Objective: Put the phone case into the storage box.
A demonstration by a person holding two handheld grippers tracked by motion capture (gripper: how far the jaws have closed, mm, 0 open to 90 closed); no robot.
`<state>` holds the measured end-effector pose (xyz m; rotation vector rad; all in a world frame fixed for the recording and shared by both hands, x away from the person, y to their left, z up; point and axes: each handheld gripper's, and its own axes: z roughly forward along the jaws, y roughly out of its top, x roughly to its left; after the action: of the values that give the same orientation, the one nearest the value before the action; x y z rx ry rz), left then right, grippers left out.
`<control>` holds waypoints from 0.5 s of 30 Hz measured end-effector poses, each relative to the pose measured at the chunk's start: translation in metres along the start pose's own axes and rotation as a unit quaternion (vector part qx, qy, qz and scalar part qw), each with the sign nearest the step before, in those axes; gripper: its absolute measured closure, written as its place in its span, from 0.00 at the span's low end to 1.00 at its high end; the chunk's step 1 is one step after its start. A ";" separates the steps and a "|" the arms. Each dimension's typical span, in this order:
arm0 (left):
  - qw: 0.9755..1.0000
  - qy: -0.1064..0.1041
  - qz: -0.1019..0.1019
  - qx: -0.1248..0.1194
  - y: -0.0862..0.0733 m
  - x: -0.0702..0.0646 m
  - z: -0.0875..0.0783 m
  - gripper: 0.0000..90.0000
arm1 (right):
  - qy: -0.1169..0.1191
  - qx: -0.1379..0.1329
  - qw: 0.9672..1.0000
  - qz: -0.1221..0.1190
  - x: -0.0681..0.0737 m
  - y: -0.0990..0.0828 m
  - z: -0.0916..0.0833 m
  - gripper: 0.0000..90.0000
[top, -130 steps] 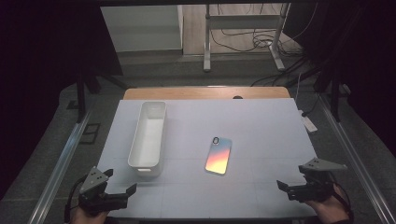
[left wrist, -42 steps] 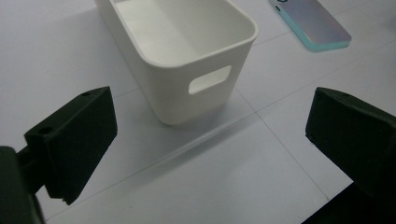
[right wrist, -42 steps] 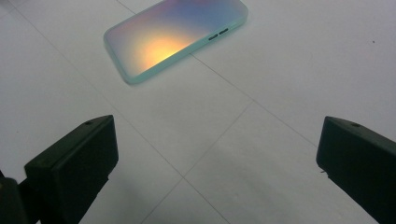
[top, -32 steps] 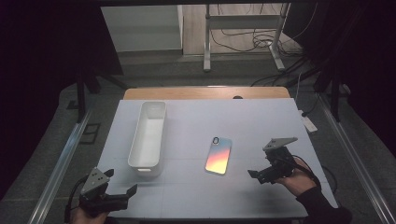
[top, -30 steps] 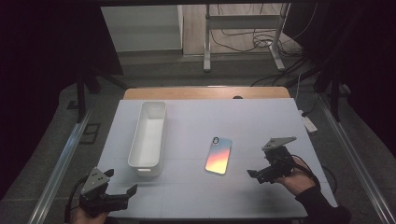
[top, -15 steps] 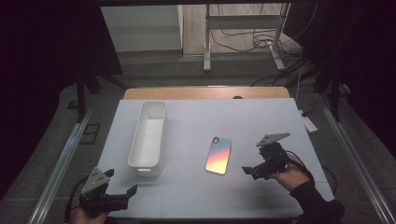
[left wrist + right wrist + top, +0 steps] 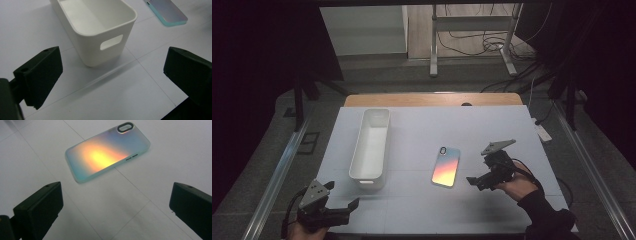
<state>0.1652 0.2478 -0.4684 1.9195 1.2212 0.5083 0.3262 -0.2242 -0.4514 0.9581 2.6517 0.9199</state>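
1. Down at the near-left corner of the table (image 7: 512, 125), the left gripper (image 7: 343, 210) is just sitting where it was a few seconds back, jaws spread wide and holding nothing. Its own view is looking at the handle end of the white plastic bin (image 7: 100, 25).
2. Moving right, the right gripper (image 7: 476, 181) is the one doing stuff: it's been sliding in from the near-right corner and is now parked just beside the phone case (image 7: 446, 166), not touching it. Jaws are wide apart here too, nothing between them.
3. Looking along the right gripper view, the iridescent phone case (image 7: 107, 153) is lying flat on the table just ahead of the open jaws, camera cutout pointing away.
4. Farther back on the left, the bin (image 7: 371, 147) is standing empty, well apart from the case.
5. My read: it's lining up for a grab on the case, probably heading for the bin. A flat thin case is going to be fiddly to pinch.
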 end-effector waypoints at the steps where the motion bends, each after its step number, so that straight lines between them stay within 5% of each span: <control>1: 1.000 0.000 0.000 0.000 0.000 0.000 0.000 0.03 | 0.001 0.001 1.000 0.000 0.000 0.001 0.001 0.00; 15: 1.000 -0.001 0.002 0.001 0.000 0.000 0.000 0.03 | 0.006 0.015 1.000 -0.017 0.002 0.013 0.015 0.00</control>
<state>0.1654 0.2472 -0.4685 1.9245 1.2167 0.5084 0.3367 -0.2078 -0.4552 0.9147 2.6899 0.8828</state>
